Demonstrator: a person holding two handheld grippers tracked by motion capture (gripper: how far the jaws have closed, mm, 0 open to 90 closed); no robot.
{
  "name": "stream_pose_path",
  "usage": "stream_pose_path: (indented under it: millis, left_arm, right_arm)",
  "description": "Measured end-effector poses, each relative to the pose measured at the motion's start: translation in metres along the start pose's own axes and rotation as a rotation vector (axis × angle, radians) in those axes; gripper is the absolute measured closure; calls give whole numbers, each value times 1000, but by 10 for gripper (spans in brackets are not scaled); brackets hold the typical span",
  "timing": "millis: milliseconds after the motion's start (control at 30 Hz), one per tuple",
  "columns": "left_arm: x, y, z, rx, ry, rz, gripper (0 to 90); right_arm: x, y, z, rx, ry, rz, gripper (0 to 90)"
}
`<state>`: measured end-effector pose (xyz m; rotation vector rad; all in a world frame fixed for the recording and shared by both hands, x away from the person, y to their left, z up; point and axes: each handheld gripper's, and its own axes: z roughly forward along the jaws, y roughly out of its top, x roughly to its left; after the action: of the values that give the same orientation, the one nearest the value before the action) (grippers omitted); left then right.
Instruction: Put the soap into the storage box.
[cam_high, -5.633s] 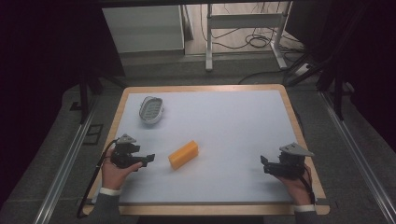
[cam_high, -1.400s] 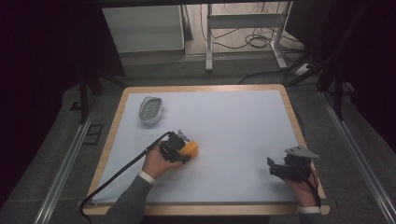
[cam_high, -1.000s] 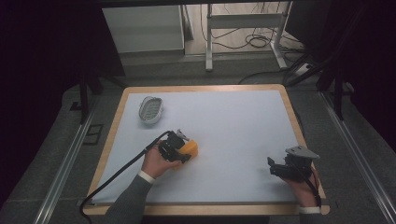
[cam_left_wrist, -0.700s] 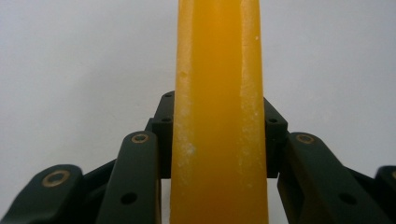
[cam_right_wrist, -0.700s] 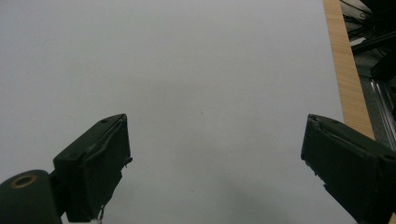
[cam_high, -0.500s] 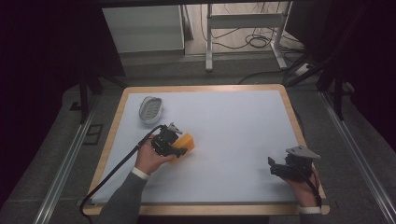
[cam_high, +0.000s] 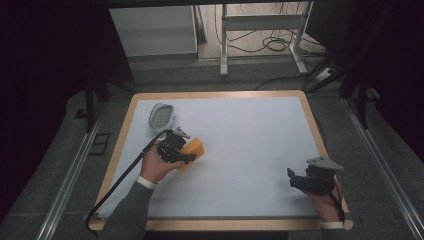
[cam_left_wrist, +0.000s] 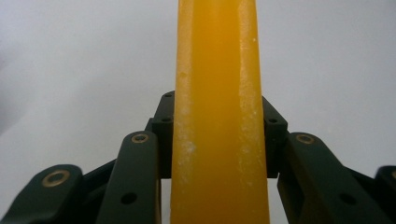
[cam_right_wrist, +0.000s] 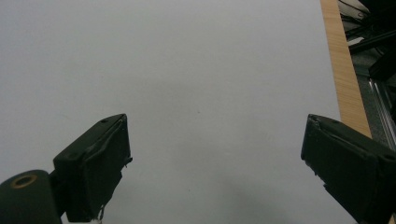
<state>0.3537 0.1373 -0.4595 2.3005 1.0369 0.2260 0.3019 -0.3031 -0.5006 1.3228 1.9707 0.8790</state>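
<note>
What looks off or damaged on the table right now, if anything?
Nothing looks spilled or broken. The orange bar sits straight between the left gripper's jaws; its whitish scuffs look like surface wear. The grey dish rests flat near the far left corner. The right gripper is open over bare white table.

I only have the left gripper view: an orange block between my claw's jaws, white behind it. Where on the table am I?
Observer: Your left claw is over the left part of the white table, gripping the orange block by one end.
Operator: Anything close by that I should watch for?
Observer: A small grey oval dish sits just beyond the block, near the table's far left corner.
Operator: And the other hand?
Observer: The right claw is at the near right corner, jaws wide apart with nothing between them, pointing across bare white surface.
</note>
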Motion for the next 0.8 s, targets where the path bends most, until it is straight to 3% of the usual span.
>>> stream_pose_path:
  millis: [800]
  left_arm:
    - [14,2,-6,-12,5,-30,611]
  right_arm:
    - [-1,-1,0,4,-3,0,82]
